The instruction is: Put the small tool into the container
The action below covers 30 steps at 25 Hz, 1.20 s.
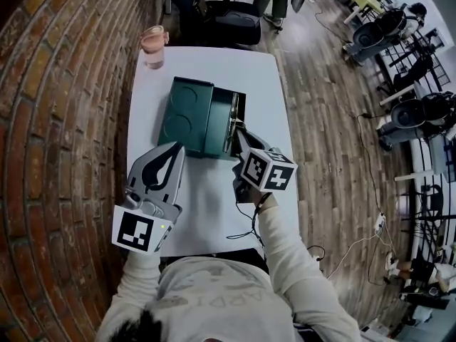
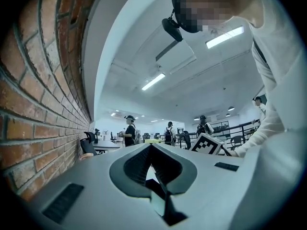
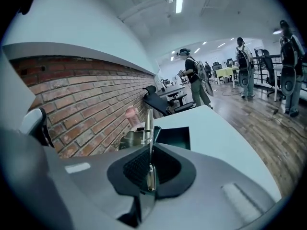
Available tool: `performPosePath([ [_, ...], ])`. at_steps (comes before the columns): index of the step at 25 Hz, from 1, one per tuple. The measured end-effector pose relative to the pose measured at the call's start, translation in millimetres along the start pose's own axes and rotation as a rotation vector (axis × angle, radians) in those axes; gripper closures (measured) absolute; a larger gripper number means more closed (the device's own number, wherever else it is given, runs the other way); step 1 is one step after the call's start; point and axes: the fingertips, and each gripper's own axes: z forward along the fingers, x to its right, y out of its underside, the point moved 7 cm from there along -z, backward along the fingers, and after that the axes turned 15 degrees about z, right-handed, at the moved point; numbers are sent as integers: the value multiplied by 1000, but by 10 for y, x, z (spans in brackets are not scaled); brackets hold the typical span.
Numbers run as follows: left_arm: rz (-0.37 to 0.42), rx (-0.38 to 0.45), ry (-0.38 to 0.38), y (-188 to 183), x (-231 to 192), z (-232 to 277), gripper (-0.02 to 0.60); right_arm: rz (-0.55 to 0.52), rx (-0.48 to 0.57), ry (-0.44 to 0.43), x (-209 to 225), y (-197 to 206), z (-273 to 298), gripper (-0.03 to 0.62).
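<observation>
A dark green container (image 1: 194,116) lies open on the white table (image 1: 214,66), its lid swung to the left and its dark inside (image 1: 240,104) to the right. My right gripper (image 1: 239,132) is at the container's near right corner, shut on a thin metal tool (image 1: 233,120) that pokes out over the rim. In the right gripper view the tool (image 3: 149,128) stands up between the closed jaws, with the container (image 3: 171,137) just ahead. My left gripper (image 1: 174,150) hovers near the container's front left, shut and holding nothing; in its own view the left gripper (image 2: 151,146) points up into the room.
A pink cup (image 1: 152,45) stands at the table's far left corner, also the pink cup (image 3: 130,112) by the brick wall (image 1: 64,120). An office chair (image 1: 231,20) sits beyond the table. A black cable (image 1: 249,226) trails at the near right edge. People stand in the room behind.
</observation>
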Motion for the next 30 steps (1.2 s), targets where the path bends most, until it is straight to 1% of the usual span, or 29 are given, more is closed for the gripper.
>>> performPosePath([
  [6, -22, -4, 16, 150, -124, 43, 575, -4, -28, 86, 116, 63, 254, 583],
  [9, -60, -20, 15, 217, -172, 66, 575, 5, -44, 126, 203, 97, 373, 583],
  [10, -62, -21, 16, 233, -192, 70, 575, 5, -49, 140, 222, 107, 404, 583],
  [13, -37, -14, 27, 267, -252, 68, 575, -2, -68, 181, 260, 139, 486, 583],
  [18, -61, -31, 29, 327, -302, 57, 575, 6, -92, 238, 316, 147, 607, 583],
  [20, -58, -20, 28, 350, -327, 66, 575, 4, -107, 259, 338, 143, 668, 583],
  [22, -76, -20, 21, 364, -347, 65, 575, -5, -123, 286, 354, 145, 715, 583],
  [24, -69, -28, 26, 383, -374, 53, 575, -6, -131, 310, 364, 136, 748, 582],
  [26, -56, -29, 31, 404, -404, 48, 575, 4, -137, 323, 374, 118, 787, 583],
  [30, -61, -18, 25, 415, -438, 57, 575, 21, -160, 341, 403, 91, 873, 582],
])
